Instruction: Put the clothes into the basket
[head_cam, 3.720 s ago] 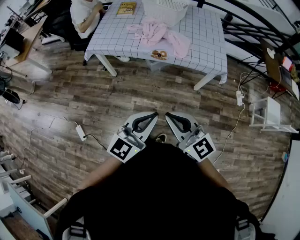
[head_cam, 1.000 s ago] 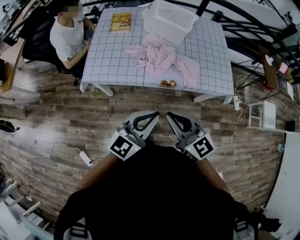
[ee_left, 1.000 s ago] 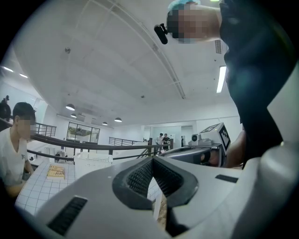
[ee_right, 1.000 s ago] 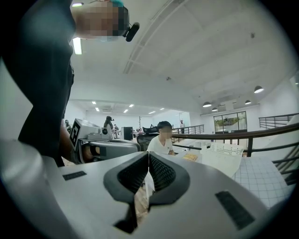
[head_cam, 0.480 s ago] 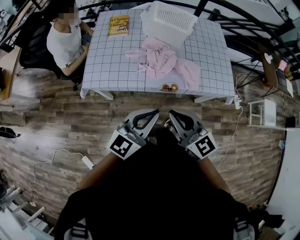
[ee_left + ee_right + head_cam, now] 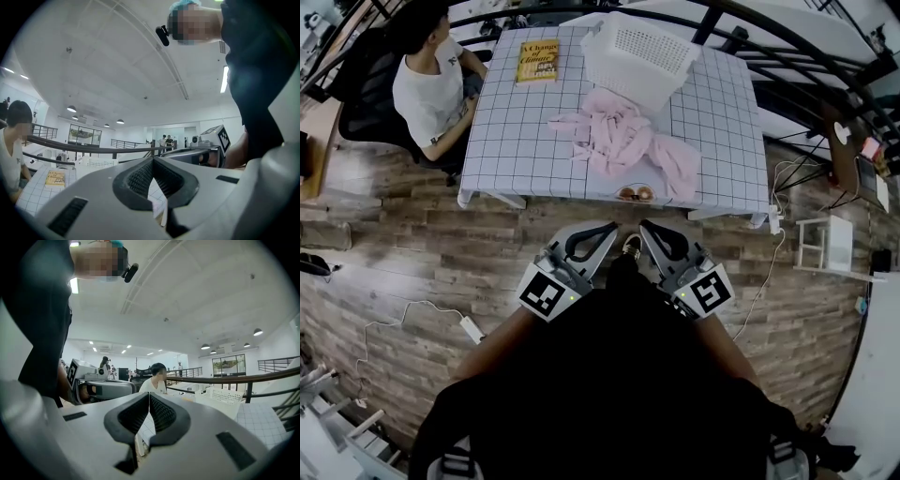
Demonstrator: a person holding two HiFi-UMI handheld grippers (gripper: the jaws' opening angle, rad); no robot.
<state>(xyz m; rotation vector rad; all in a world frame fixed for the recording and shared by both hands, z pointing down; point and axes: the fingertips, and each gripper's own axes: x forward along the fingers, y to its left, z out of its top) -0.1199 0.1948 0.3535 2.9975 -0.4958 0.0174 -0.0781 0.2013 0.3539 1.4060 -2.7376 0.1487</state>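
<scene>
Closest in, the left gripper (image 6: 605, 232) and right gripper (image 6: 649, 231) sit side by side over the wooden floor (image 6: 422, 253), tips nearly meeting. Each has its jaws pressed together with nothing between them. Ahead is the tabletop (image 6: 511, 141) in its checked cloth, and the pink clothes (image 6: 623, 141) lie heaped across its middle, trailing toward the front right edge. Right behind the heap stands the white basket (image 6: 639, 52). A yellow book (image 6: 539, 61) lies far left, beside a seated person (image 6: 427, 84).

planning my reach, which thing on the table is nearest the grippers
The small brown item at the near edge; pink clothes, basket and book lie farther back.
</scene>
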